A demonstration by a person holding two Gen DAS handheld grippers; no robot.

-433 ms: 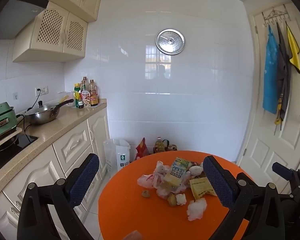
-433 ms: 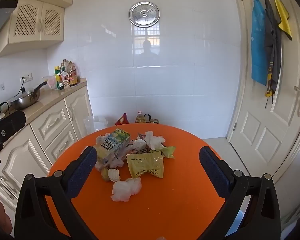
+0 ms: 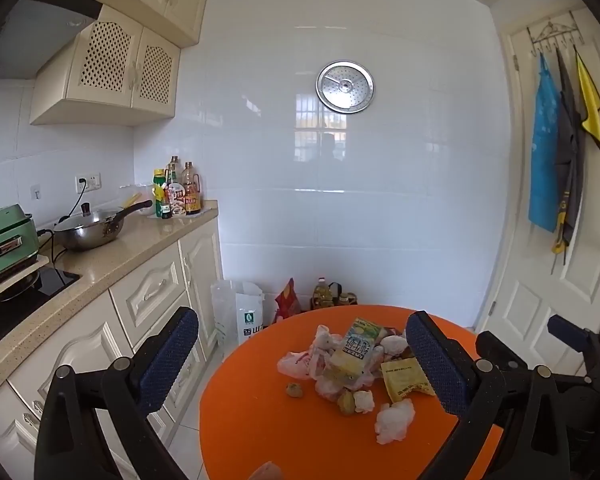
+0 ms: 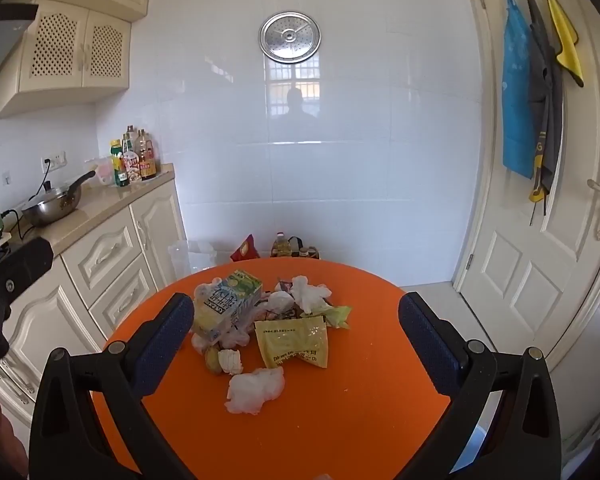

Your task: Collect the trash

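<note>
A heap of trash lies on the round orange table. It holds a green-yellow drink carton, a yellow sachet, crumpled white tissues, a pale plastic bag and small brown scraps. My left gripper hangs open above the table's left side, nothing between its fingers. My right gripper is open too, held back from the heap, which shows between its fingertips from afar.
Cream cabinets with a stone counter run along the left, bearing a wok, bottles and a green appliance. Bags and oil bottles stand on the floor behind the table. A white door with hung cloths is at the right.
Both views have shifted only slightly; the heap sits a little lower between the right gripper's fingers. Nothing was taken hold of.
</note>
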